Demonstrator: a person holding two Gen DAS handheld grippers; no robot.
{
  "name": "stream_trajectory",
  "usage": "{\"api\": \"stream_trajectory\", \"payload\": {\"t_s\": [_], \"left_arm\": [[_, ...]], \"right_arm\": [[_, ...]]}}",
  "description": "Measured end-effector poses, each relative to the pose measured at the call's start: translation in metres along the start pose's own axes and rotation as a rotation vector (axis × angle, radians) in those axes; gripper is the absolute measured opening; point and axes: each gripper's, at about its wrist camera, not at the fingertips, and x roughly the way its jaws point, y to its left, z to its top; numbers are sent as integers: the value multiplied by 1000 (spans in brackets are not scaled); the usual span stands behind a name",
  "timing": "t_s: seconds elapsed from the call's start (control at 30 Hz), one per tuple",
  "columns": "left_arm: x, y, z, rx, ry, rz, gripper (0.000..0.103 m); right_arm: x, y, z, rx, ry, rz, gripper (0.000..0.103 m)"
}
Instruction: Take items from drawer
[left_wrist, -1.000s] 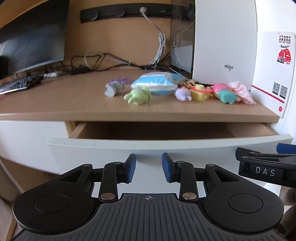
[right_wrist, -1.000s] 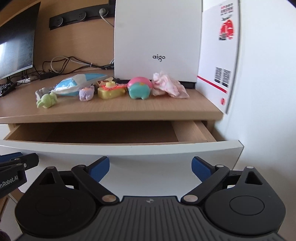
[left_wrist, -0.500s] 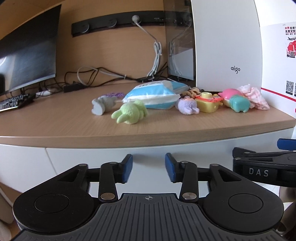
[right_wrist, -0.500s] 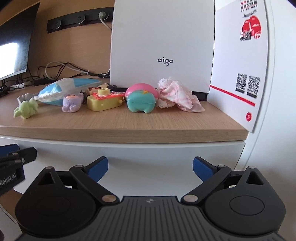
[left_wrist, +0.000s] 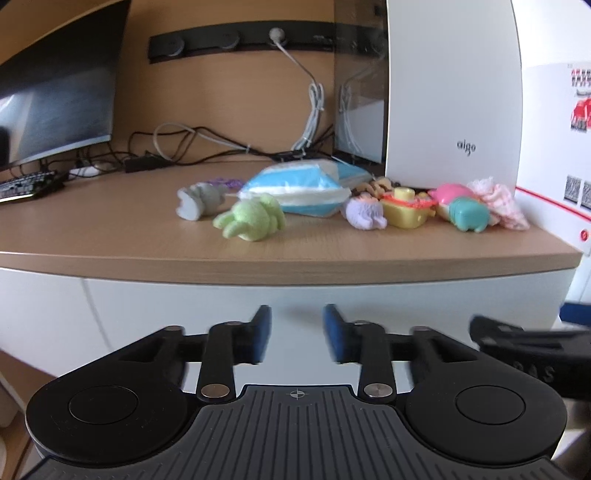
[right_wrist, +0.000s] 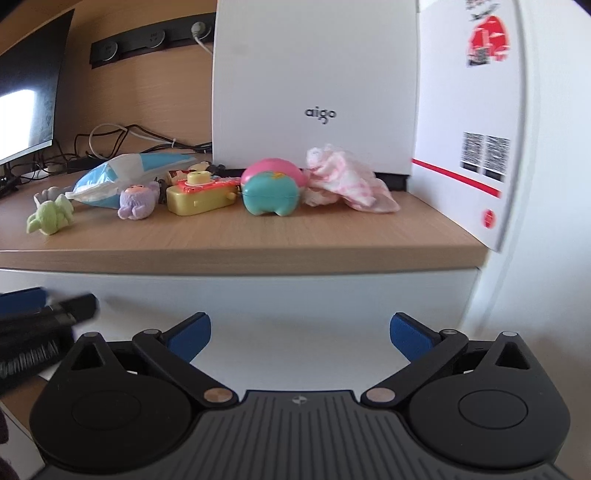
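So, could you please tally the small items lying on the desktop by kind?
Plush toys: 3 (grey, green, purple)
Plastic toys: 2 (yellow, pink-and-teal)
Blue-and-white packets: 1
Pink cloths: 1
Total: 7, not counting partly hidden bits behind the packet.

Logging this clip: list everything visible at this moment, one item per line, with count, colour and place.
drawer front: 1, white, shut under desk edge
desk: 1, wood
green plush: 1, front of the toy row
grey plush: 1, left end
tissue pack: 1, blue-white, behind green plush
purple plush: 1, mid row
yellow toy camera: 1, right of purple plush
pink-teal toy: 1
pink cloth: 1, right end
white case: 1, behind toys
monitor: 1, black, left
keyboard: 1, black
cables: several, rear
left claw: open, empty
right claw: open, empty
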Motion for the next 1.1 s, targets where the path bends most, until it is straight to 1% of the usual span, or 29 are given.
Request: {"api": "stream_trajectory", "payload": {"t_s": [0.1, 0.17, 0.27, 0.33, 0.43, 0.53, 0.63, 0.8, 0.9, 1.1], "left_arm": [[-35, 2, 2, -4, -5, -4, 33], [-59, 2, 2, -5, 10, -6, 33], [-97, -1, 2, 1, 58, 1, 33], [-126, -7, 2, 25, 80, -2, 33], [-167, -14, 2, 73, 65, -16, 34], [-190, -15, 3, 64, 61, -27, 34], [-203, -21, 3, 81, 50, -16, 34], [-208, -29, 4, 62, 39, 13, 34], [-212, -31, 4, 45, 28, 20, 34], [-207, -32, -4, 32, 58, 1, 34]], "right_arm": [[-26, -6, -3, 25, 22, -3, 103], [-51, -10, -2, 54, 29, 3, 103], [-93, -13, 1, 77, 24, 6, 103], [-124, -15, 2, 75, 27, 5, 103], [-167, -16, 1, 49, 29, -3, 103], [-199, -19, -9, 52, 29, 1, 103], [-210, -24, -18, 61, 52, 15, 103], [-217, -27, -19, 43, 23, 2, 103], [-214, -28, -16, 34, 24, -4, 103], [-212, -28, -17, 32, 41, 5, 103]]}}
